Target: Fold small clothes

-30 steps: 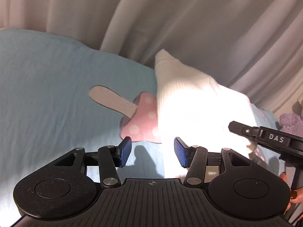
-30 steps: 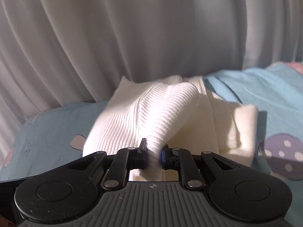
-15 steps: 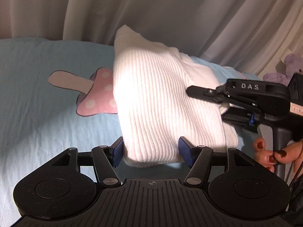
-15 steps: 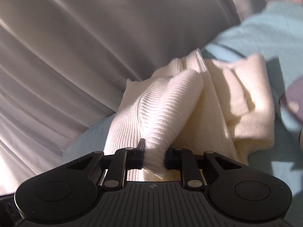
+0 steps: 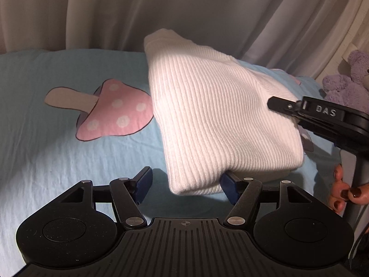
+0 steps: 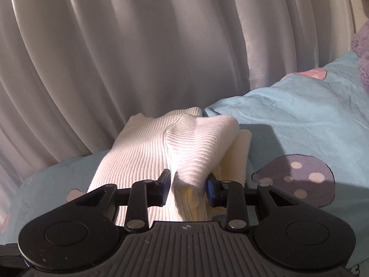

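Observation:
A white ribbed knit garment (image 5: 216, 120) lies folded over on the light blue sheet (image 5: 46, 152). My left gripper (image 5: 186, 183) is open, and the garment's near folded edge hangs between its blue pads without being pinched. The right gripper's black body (image 5: 322, 120) reaches in from the right against the garment's right side. In the right wrist view the same garment (image 6: 161, 147) lies ahead. My right gripper (image 6: 188, 187) is open, with a fold of the knit (image 6: 193, 175) lying loose between the spread pads.
Pale curtains (image 5: 184, 11) hang close behind the bed. A pink mushroom print (image 5: 115, 113) is on the sheet left of the garment and a purple one (image 6: 297, 177) to its right. A purple plush toy (image 5: 346, 80) sits at the far right edge.
The right gripper was shut on the fold and has opened, letting it go. The folded garment has come down flatter. My left gripper has drawn closer, staying open.

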Demonstrator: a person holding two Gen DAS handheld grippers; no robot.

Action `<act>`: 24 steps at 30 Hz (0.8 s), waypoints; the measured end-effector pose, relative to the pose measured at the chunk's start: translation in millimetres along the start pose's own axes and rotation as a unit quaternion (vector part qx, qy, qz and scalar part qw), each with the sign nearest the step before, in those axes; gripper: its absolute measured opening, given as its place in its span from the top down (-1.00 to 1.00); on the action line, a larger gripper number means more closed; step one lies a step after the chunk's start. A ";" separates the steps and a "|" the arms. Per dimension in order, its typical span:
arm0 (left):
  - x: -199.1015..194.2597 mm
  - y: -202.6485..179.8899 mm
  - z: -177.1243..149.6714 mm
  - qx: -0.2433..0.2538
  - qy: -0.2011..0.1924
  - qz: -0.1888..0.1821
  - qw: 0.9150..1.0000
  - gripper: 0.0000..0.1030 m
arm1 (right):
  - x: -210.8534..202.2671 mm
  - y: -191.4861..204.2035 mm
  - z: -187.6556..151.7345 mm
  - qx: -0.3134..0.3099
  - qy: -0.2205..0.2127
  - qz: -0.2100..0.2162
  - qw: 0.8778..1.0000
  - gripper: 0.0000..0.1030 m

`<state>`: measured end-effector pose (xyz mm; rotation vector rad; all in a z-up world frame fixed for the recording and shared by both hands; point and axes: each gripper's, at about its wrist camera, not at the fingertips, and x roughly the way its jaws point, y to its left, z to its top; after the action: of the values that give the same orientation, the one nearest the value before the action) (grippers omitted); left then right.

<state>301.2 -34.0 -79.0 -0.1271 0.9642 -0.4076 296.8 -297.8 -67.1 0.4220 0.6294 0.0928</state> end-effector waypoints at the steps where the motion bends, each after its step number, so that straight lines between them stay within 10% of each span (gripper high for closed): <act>1: 0.0 1.5 1.4 -0.008 0.001 -0.001 1.000 -0.36 | -6.6 -7.2 -3.6 0.017 0.001 0.006 1.000 0.23; 8: -0.6 0.3 2.1 -0.023 0.000 0.008 1.000 -0.36 | -27.8 -32.2 -33.6 0.123 0.028 0.062 0.990 0.23; 12: -3.5 0.7 2.7 -0.038 0.002 0.010 0.999 -0.36 | -27.8 -19.5 -32.3 0.121 0.026 0.052 0.991 0.90; 14: -6.4 2.7 3.1 -0.045 -0.001 0.010 0.999 -0.36 | -29.0 -17.7 -31.0 0.138 0.029 0.065 0.988 0.91; 18: -15.5 13.8 5.1 -0.076 -0.019 0.011 0.997 -0.35 | -28.7 -40.1 -35.6 0.282 0.031 0.176 0.943 0.91; 21: -19.4 24.4 6.9 -0.107 -0.023 0.004 0.994 -0.35 | -29.6 -29.5 -36.3 0.210 0.042 0.105 0.971 0.89; 24: -18.4 28.2 6.2 -0.113 -0.020 0.000 0.993 -0.35 | -27.9 -33.5 -44.5 0.224 0.062 0.092 0.968 0.81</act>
<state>305.0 -1.3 -69.2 -0.3406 0.9699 -0.2942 246.8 -318.4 -97.8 0.9189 0.7352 0.1556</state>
